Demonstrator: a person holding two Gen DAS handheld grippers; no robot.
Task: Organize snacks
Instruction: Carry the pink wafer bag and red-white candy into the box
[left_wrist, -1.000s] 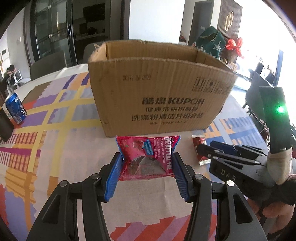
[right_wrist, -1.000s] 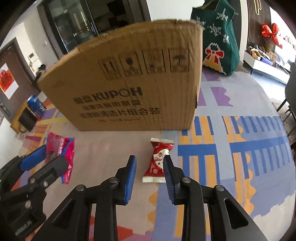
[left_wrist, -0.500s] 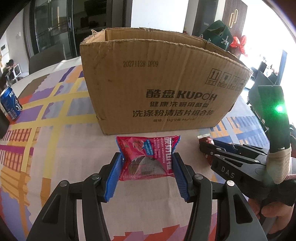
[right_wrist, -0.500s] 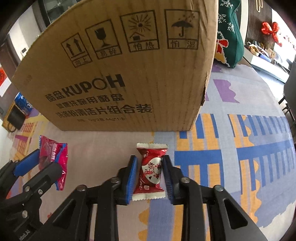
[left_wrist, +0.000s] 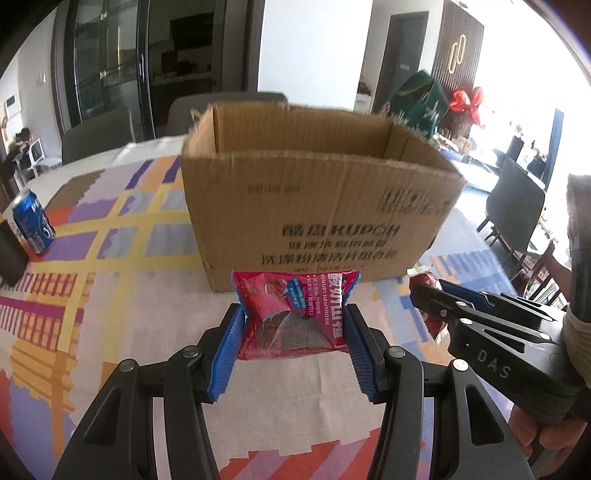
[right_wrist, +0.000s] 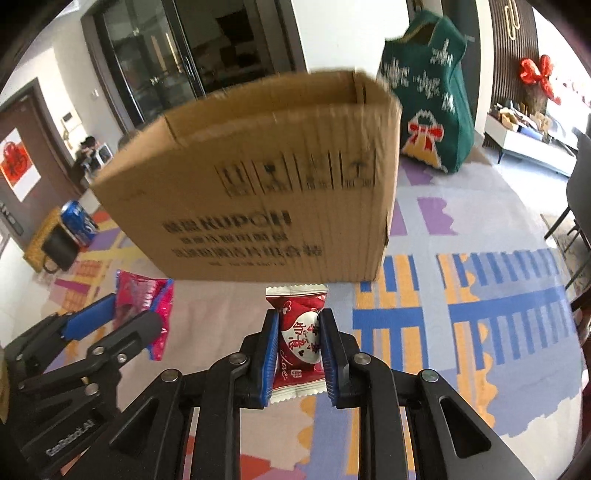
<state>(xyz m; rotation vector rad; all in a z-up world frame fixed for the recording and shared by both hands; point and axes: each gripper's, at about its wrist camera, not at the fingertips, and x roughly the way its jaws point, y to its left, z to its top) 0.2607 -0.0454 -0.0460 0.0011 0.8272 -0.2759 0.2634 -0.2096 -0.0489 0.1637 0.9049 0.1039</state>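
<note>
Here, left gripper (left_wrist: 295, 328) clamps pink packet (left_wrist: 293, 314); right gripper (right_wrist: 298, 349) clamps red candy (right_wrist: 298, 332); box (left_wrist: 317, 206) beyond both jaws.

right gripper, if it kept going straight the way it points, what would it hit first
Probably the front wall of the cardboard box, low down; the right gripper, shut on the red candy, aims there, though depth is unclear.

Pink snack packet (left_wrist: 295, 314) and red candy (right_wrist: 298, 338) before open cardboard box (left_wrist: 317, 206)
</note>
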